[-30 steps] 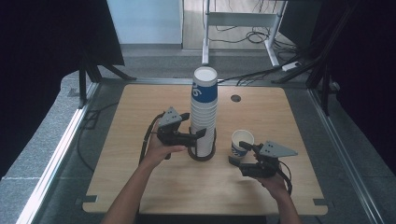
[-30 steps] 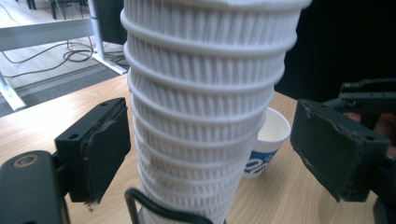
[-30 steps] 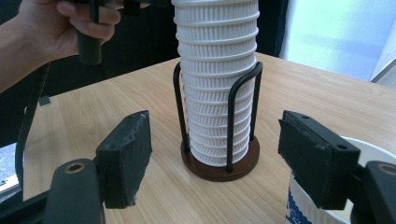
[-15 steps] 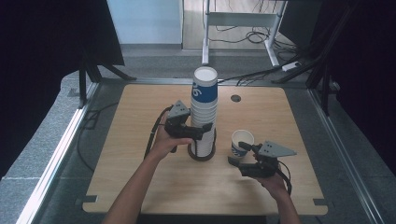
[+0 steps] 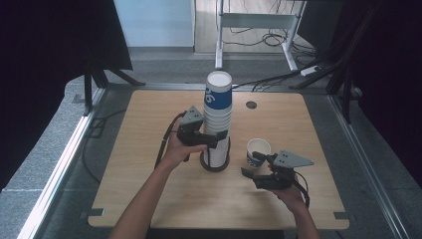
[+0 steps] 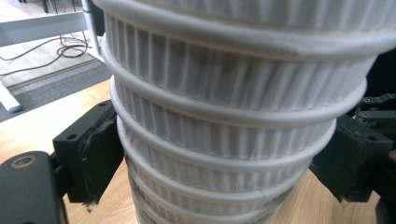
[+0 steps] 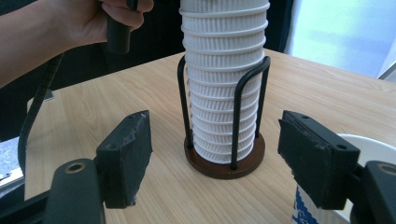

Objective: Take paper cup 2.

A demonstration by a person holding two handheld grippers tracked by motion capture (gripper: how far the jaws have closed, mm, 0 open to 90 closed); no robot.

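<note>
Two grippers work here: our left gripper (image 5: 219, 140) straddles the upright stack of ribbed white paper cups (image 5: 217, 117), jaws just closing; the right gripper (image 5: 255, 164), farther off, gapes.

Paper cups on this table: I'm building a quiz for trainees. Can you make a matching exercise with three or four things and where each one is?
Things:
1. cup stack
2. single cup
3. left gripper
4. right gripper

Places:
A. jaws either side of the stack
B. in the black wire holder
C. standing alone on the table, right of the holder
D. beside the single cup, jaws open

Pairs: 1-B, 2-C, 3-A, 4-D
</note>
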